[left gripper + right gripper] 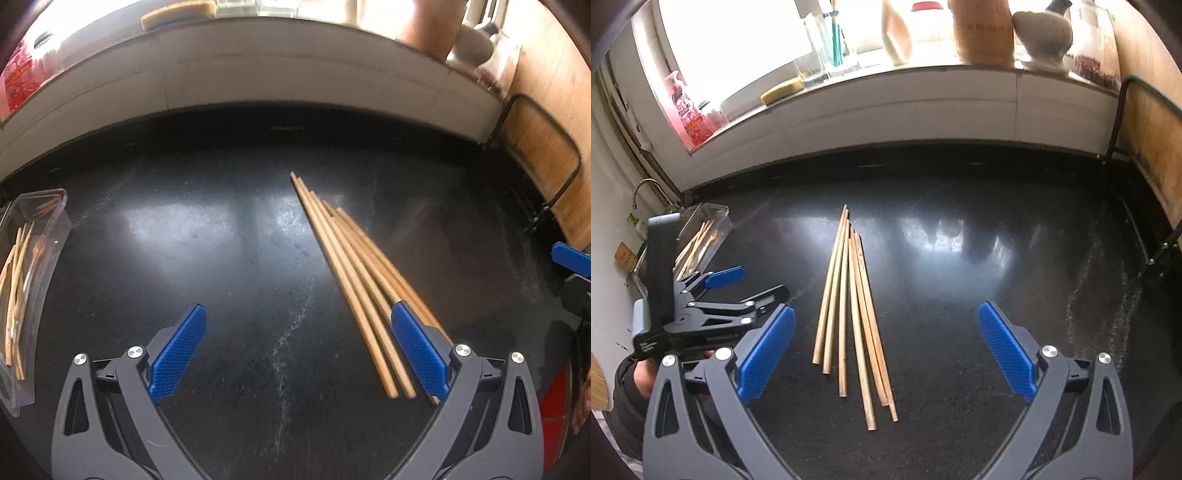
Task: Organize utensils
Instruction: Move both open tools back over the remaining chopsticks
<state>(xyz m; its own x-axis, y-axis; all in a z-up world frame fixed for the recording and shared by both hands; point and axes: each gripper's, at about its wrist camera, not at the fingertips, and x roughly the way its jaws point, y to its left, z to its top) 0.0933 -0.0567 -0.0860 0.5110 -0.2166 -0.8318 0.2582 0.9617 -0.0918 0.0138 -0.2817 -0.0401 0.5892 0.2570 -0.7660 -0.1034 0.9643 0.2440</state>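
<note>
Several wooden chopsticks [849, 306] lie fanned out on the black countertop [960, 258]. My right gripper [886, 310] hovers over them, open wide, with the sticks below the gap nearer its left finger and nothing gripped. In the left wrist view the chopsticks [354, 266] run from the centre toward the lower right, and their near ends pass behind the right finger of my left gripper [298, 310], which is open and empty. The left gripper [753, 286] also shows at the left of the right wrist view, held by a hand. A blue pad of the right gripper [570, 258] pokes in at the right edge.
A clear plastic tray [55, 206] holding wooden utensils sits at the counter's left end, also seen as the tray [716, 214] near a faucet [646, 188]. The windowsill [886, 107] behind carries a soap bottle, sponge, glasses and jars. A wooden board [543, 155] in a wire rack stands at right.
</note>
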